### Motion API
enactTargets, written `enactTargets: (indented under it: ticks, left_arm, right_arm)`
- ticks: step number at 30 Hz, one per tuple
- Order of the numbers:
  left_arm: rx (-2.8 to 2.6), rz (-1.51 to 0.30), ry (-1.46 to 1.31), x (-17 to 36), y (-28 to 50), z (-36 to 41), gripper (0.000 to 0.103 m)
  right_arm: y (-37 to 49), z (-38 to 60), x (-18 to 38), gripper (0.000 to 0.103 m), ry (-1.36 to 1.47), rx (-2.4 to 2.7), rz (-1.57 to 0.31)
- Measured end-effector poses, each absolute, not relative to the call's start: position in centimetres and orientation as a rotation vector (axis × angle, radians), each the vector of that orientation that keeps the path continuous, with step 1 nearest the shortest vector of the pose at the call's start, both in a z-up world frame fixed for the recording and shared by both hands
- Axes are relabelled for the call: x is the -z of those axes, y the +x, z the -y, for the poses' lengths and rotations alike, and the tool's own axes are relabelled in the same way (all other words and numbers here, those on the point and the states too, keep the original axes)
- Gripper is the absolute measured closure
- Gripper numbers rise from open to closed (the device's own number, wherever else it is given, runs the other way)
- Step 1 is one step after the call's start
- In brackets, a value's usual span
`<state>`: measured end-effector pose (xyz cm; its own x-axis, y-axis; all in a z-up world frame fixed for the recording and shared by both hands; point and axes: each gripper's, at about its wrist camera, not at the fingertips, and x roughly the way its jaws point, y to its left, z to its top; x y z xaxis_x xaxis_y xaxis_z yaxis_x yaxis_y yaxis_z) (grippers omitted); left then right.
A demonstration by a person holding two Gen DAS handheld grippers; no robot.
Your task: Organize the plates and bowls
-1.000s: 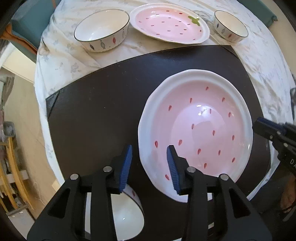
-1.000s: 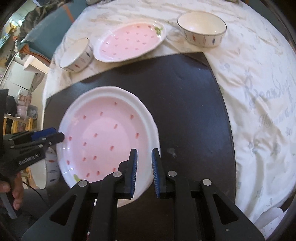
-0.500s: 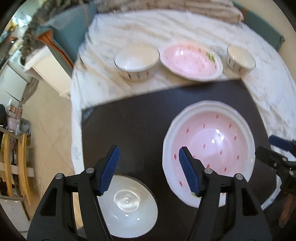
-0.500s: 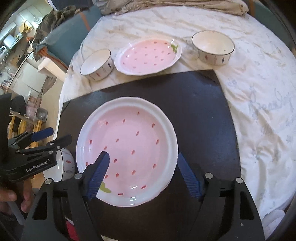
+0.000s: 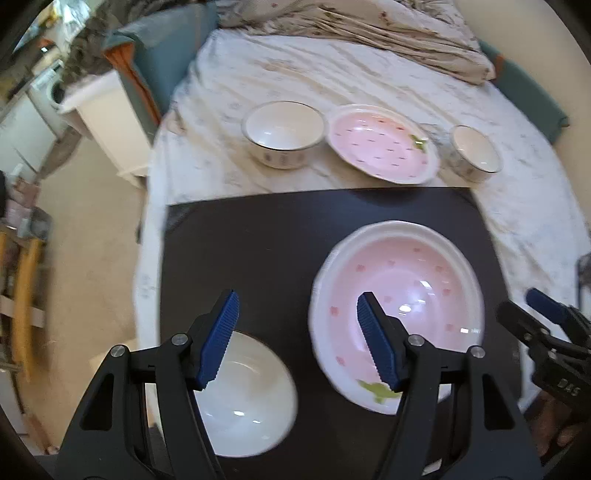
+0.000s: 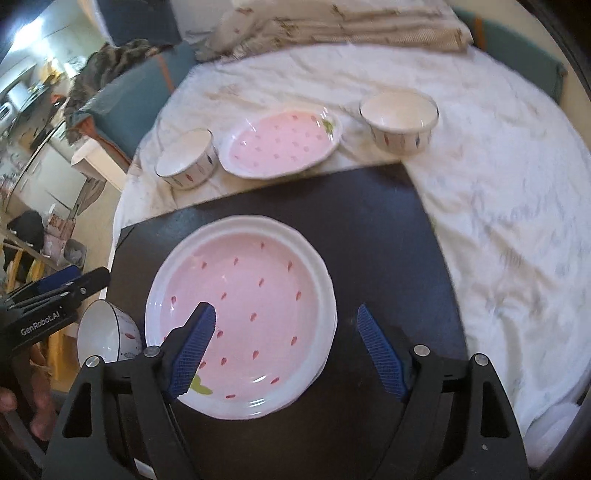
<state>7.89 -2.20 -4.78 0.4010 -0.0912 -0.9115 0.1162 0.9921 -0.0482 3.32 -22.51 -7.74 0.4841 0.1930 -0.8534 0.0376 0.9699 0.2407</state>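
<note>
A large pink strawberry plate [image 5: 399,295] [image 6: 243,302] lies on the black mat [image 5: 266,236] [image 6: 380,221]. A white bowl [image 5: 243,395] [image 6: 105,334] sits at the mat's near left corner. Beyond the mat stand a white bowl [image 5: 282,133] [image 6: 186,158], a second pink plate [image 5: 380,144] [image 6: 280,144] and another bowl [image 5: 476,153] [image 6: 399,120]. My left gripper [image 5: 297,336] is open and empty, above the gap between the near bowl and the plate. My right gripper [image 6: 286,347] is open and empty, astride the plate's near right rim, raised above it.
The round table carries a white patterned cloth [image 6: 498,184]. A crumpled blanket [image 5: 369,33] lies at the far edge. Teal chairs [image 6: 125,99] stand behind the table. A white cabinet [image 5: 103,122] and floor are to the left.
Both grippers have opened wide and pulled back and up from the large plate, which now rests on the mat. The near white bowl has come into fuller view.
</note>
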Motion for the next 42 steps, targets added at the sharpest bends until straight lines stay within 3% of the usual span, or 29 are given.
enactTargets:
  ticks: [6,11,18,26,38,42]
  left_arm:
    - [0.103,-1.086,0.031,2.8,7.8,2.7,0.040]
    - [0.097,-1.058,0.002,1.4,8.2,2.2,0.040]
    - [0.085,-1.050,-0.032,1.1,8.6,0.4,0.040]
    - [0.044,-1.073,-0.060,2.5,10.6,-0.2,0.040]
    - [0.033,-1.120,-0.043,5.2,16.1,1.3,0.040]
    - [0.021,-1.134,-0.041,6.3,17.7,1.3,0.040]
  right_arm:
    - [2.0,21.8,4.0,0.020,0.187,-0.092,-0.960]
    - [1.5,21.2,0.5,0.007,0.114,-0.041,-0.880]
    - [2.3,21.3,-2.1,0.007,0.126,-0.040,-0.814]
    - [6.8,21.7,0.1,0.007,0.126,-0.036,-0.849]
    - [15.8,27.1,6.1,0.008,0.376,-0.058,-0.935]
    - [18.4,29.0,8.8,0.019,0.520,-0.049,-1.007]
